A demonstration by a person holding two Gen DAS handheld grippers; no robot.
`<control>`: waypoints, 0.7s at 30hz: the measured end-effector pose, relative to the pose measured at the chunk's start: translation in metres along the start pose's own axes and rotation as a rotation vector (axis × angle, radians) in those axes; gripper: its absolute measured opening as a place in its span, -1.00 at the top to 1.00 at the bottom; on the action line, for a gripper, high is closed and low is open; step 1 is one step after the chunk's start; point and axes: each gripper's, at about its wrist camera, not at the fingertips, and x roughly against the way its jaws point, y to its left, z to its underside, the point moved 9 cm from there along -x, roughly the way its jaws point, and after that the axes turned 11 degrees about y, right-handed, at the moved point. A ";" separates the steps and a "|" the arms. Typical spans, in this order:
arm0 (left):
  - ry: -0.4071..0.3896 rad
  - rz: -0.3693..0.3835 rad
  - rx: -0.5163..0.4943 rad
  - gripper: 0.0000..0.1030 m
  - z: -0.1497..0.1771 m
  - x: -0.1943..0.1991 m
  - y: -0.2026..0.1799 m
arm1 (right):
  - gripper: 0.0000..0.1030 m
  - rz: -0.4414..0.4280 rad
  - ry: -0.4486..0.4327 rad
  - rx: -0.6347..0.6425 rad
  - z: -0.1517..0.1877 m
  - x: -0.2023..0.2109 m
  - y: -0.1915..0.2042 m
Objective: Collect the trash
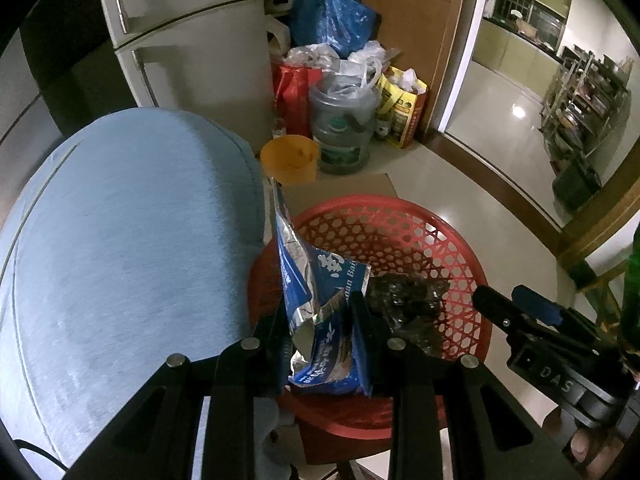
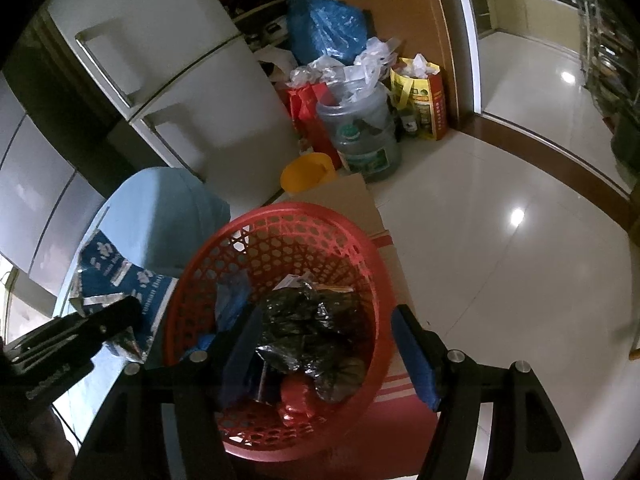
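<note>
Wrapper headed for the basket

Our left gripper [image 1: 320, 320] pinches the wrapper [image 1: 316, 280] beside the basket [image 2: 280, 216]; our right gripper [image 2: 328, 344] hangs open, empty.

Bag [image 2: 308, 332] lies in basket [image 2: 280, 220]; cushion [image 1: 120, 240] left.

Red basket [image 2: 280, 220] with a honeycomb lattice of holes, holding a glossy black crumpled bag [image 2: 308, 328] and something red [image 2: 296, 400]. Blue wrapper [image 1: 320, 312] with white lettering and silver foil inside, beside a pale blue cushion [image 1: 128, 240]. Behind: orange cup [image 1: 290, 158], dark blue plastic bag [image 1: 332, 20], yellow bag [image 1: 402, 108], white fridge [image 1: 192, 40].
</note>
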 end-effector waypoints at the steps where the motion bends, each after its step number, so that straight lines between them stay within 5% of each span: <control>1: 0.005 0.002 -0.004 0.47 0.000 -0.002 -0.001 | -0.38 -0.001 -0.005 -0.004 0.000 0.002 -0.002; 7: 0.076 0.060 -0.020 0.38 0.003 -0.019 -0.008 | -0.38 0.001 -0.030 -0.028 -0.004 0.010 -0.011; 11: 0.057 0.034 -0.025 -0.16 0.003 -0.017 -0.007 | -0.38 -0.002 -0.047 -0.041 -0.008 0.017 -0.014; 21: 0.040 0.031 0.008 -0.18 0.005 -0.008 0.004 | -0.39 -0.009 -0.063 -0.025 -0.010 0.025 -0.003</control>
